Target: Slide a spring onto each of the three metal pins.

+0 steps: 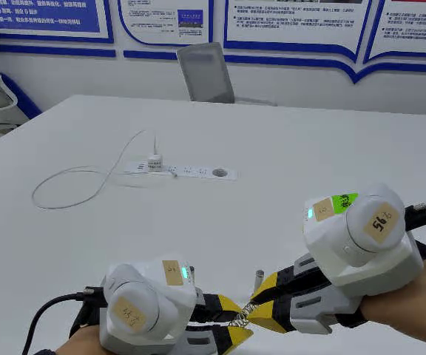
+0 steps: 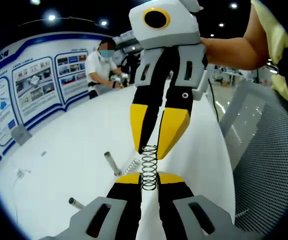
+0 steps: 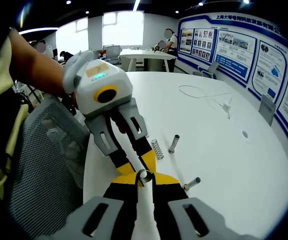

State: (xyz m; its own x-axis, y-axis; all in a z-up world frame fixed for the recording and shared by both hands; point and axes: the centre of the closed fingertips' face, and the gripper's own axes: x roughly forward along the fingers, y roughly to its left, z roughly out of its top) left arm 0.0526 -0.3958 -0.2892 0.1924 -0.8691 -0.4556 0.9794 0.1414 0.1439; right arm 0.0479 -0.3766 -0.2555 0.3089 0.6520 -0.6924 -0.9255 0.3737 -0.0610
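Left tool (image 2: 149,179), spring (image 2: 149,166), right tool (image 2: 151,149), pins (image 3: 174,144).

Looks like an open office or meeting hall. Furnished with a large white rounded surface (image 1: 287,133) and a grey mesh-backed office chair (image 1: 205,72) pulled up at its far edge. Lined along the walls with blue-bordered white display boards (image 1: 50,15) carrying printed text and photos. Lit by small round ceiling spotlights (image 2: 51,17) and a bright window (image 3: 121,27) at the far end. Wired with a flat white power strip (image 1: 198,172) and a thin white looping cable (image 1: 72,181) lying on the surface. Shared with further white tables (image 3: 144,54) at the back and a person in a white shirt (image 2: 100,70) standing at one.
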